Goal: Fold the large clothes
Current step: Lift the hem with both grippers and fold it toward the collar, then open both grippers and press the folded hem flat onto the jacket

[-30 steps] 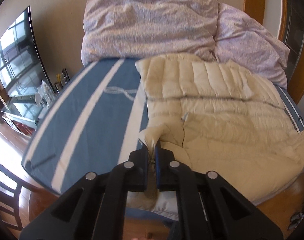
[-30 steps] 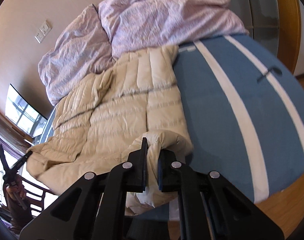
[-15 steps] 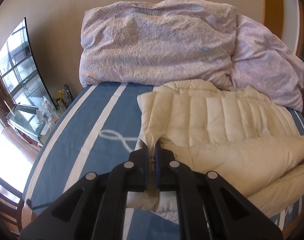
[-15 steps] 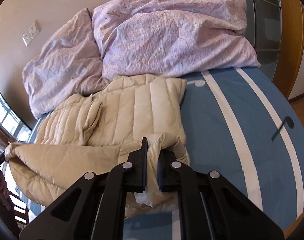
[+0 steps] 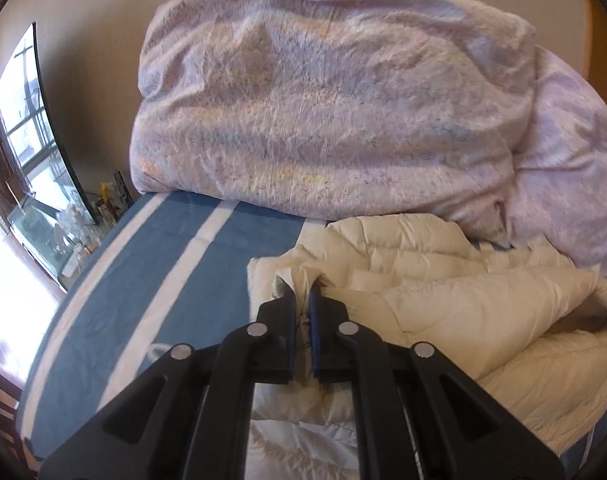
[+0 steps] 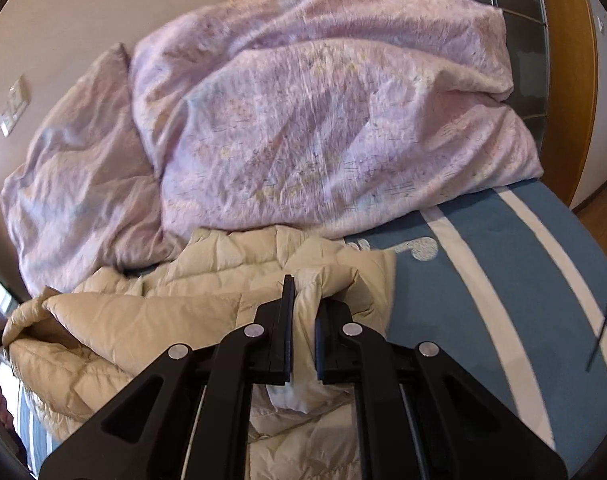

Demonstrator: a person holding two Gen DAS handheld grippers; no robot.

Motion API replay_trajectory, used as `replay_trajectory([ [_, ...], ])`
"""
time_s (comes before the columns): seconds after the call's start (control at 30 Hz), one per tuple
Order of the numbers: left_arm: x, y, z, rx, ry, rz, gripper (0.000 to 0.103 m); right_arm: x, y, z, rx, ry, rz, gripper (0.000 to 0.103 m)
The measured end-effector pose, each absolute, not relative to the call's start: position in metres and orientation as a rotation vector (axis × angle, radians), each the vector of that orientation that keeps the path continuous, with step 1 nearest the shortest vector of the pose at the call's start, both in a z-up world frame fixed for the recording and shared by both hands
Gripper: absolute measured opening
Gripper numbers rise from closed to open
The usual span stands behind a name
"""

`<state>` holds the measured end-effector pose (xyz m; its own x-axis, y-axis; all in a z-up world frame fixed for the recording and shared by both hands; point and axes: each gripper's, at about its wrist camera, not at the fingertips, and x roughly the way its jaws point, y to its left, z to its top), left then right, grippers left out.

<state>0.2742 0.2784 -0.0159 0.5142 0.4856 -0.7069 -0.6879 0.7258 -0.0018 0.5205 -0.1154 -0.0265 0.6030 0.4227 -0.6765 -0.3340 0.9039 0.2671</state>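
Note:
A cream quilted down jacket (image 5: 463,312) lies on the blue bed, its near half lifted and doubled over toward the pillows. My left gripper (image 5: 302,294) is shut on the jacket's left bottom corner, with cream fabric pinched between the black jaws. In the right wrist view the same jacket (image 6: 151,320) spreads to the left, and my right gripper (image 6: 305,296) is shut on its right bottom corner. Both held corners hang just above the jacket's upper part, close to the pillows. The cloth under the fold is hidden.
A lilac duvet and pillow pile (image 5: 327,112) fills the head of the bed just beyond the jacket. The blue sheet with white stripes (image 5: 151,280) lies bare to the left; in the right wrist view the sheet (image 6: 503,280) lies bare to the right. A bedside shelf with small bottles (image 5: 75,232) stands at the left.
Both grippers have carried the jacket's bottom corners forward from the foot of the bed toward the pillows. The jacket has gone from lying flat to doubled over itself.

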Motion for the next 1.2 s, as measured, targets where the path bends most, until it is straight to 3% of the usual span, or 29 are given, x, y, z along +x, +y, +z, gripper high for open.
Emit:
replay_trajectory([
  [0.07,0.286,0.287,-0.024,-0.324,0.752,0.725,0.006,0.530,-0.107,-0.033,0.122,0.813,0.425,0.010],
  [0.17,0.301,0.296,-0.035,-0.350,0.757,0.732,0.007,0.541,-0.100,-0.038,0.141,0.795,0.429,0.021],
  [0.33,0.316,0.305,-0.043,-0.376,0.736,0.722,0.018,0.553,-0.099,-0.037,0.207,0.780,0.441,0.058],
  [0.4,0.315,0.306,-0.036,-0.373,0.712,0.728,0.047,0.550,-0.102,-0.027,0.231,0.749,0.453,0.066],
  [0.5,0.305,0.304,-0.015,-0.333,0.648,0.749,0.060,0.536,-0.110,-0.003,0.224,0.648,0.449,0.078],
  [0.6,0.290,0.299,0.002,-0.308,0.616,0.748,0.067,0.522,-0.115,0.015,0.202,0.598,0.470,0.078],
  [1.2,0.273,0.269,-0.015,-0.277,0.697,0.686,0.073,0.495,-0.096,-0.014,0.042,0.703,0.528,0.078],
])
